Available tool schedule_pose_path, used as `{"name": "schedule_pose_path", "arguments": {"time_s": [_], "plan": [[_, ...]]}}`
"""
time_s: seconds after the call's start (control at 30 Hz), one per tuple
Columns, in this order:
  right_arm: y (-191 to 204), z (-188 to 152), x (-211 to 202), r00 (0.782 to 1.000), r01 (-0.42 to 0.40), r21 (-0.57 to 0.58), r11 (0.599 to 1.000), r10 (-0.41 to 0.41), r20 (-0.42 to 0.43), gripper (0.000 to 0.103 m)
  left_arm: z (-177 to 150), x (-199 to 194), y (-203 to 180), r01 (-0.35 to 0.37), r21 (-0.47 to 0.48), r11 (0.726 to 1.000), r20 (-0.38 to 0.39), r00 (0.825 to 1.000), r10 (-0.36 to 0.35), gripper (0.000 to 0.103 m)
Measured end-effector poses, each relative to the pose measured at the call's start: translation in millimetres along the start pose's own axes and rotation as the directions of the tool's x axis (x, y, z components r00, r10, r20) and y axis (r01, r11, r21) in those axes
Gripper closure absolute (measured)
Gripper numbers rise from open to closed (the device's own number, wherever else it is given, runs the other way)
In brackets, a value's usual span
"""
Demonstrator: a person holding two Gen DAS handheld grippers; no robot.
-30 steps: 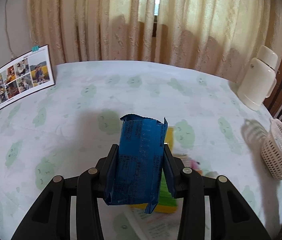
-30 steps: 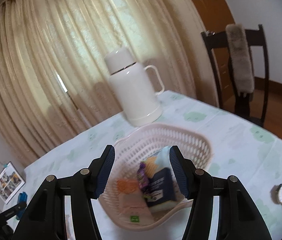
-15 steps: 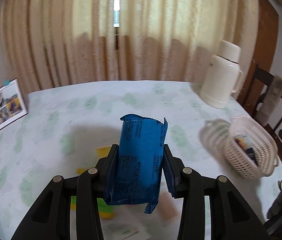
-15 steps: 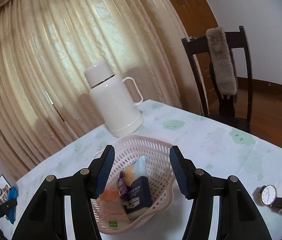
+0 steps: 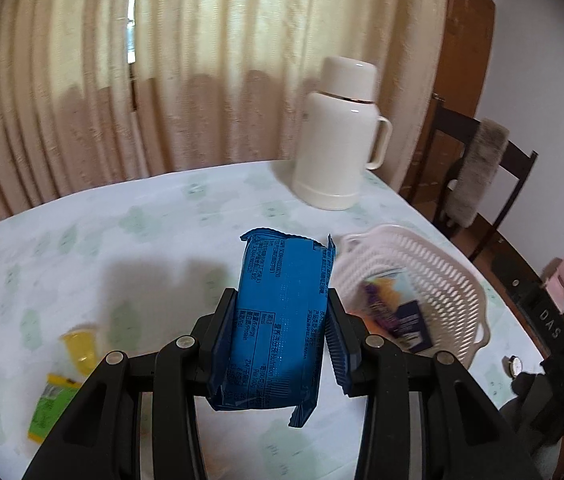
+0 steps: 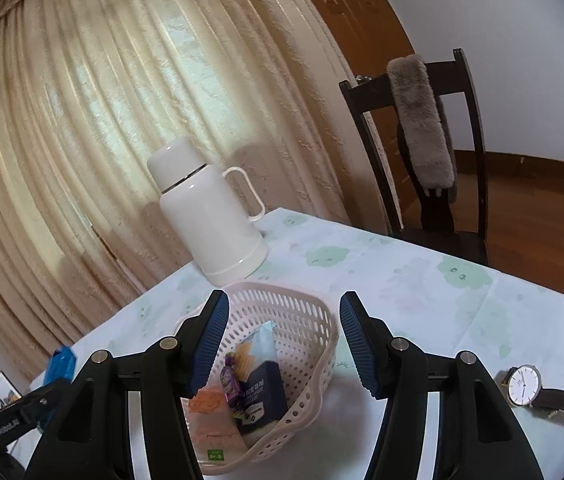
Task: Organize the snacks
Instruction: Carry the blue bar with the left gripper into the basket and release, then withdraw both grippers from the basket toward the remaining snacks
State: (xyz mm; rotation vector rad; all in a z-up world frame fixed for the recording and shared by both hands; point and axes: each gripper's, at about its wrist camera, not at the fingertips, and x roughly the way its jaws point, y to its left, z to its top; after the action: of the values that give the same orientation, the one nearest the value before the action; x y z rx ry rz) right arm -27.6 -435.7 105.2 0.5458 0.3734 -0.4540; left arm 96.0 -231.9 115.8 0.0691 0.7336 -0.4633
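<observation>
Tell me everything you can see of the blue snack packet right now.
The blue snack packet is a glossy foil-like wrapper with small white print and crimped, jagged end seals. It stands roughly upright, clamped at its sides between the left gripper pads, lifted clear of the table. The basket lies just beyond on its right. Nothing else touches it.

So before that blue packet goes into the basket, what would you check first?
1. Grip: the left hand-held gripper is clamped on the blue packet from both sides. Ok.
2. Basket has room: a few snacks lie in it, with space left. Ok.
3. Packet over the basket: it is beside the rim, not above the opening. Not ok.
4. Right hand-held gripper clear of the drop: it is open and empty, right at the basket's mouth. Not ok.
5. Thermos out of the way: it stands apart, behind the basket. Ok.
6. Watch safe: it lies on the table, away from the basket. Ok.
</observation>
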Motion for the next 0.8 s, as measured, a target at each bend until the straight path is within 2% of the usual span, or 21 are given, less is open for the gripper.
{"name": "schedule_pose_path", "arguments": {"time_s": [0.3, 0.47, 0.53, 0.6, 0.63, 0.8], "plan": [[-6, 3, -2, 1.000, 0.002, 0.042, 0.999, -0.002, 0.010, 0.044, 6, 26, -40, 0.068, 0.051, 0.996, -0.034, 0.997, -0.066, 0.065], [-7, 3, -1, 1.000, 0.001, 0.045, 0.999, -0.001, 0.011, 0.044, 13, 42, -56, 0.118, 0.048, 0.992, -0.056, 0.992, -0.115, 0.065], [-8, 3, -1, 1.000, 0.001, 0.050, 0.999, -0.002, 0.013, 0.044, 16, 46, -61, 0.150, 0.028, 0.988, -0.072, 0.986, -0.148, 0.062], [-8, 3, 0, 1.000, 0.001, 0.054, 0.999, -0.002, 0.013, 0.044, 17, 46, -63, 0.171, 0.016, 0.985, -0.071, 0.983, -0.169, 0.042], [-8, 3, 1, 1.000, 0.002, 0.056, 0.998, -0.003, 0.011, 0.044, 17, 42, -62, 0.176, 0.013, 0.984, -0.052, 0.983, -0.176, 0.037], [-7, 1, 1, 1.000, 0.000, 0.055, 0.998, 0.000, -0.001, 0.044, 16, 31, -52, 0.143, 0.012, 0.990, -0.020, 0.990, -0.142, 0.035]]}}
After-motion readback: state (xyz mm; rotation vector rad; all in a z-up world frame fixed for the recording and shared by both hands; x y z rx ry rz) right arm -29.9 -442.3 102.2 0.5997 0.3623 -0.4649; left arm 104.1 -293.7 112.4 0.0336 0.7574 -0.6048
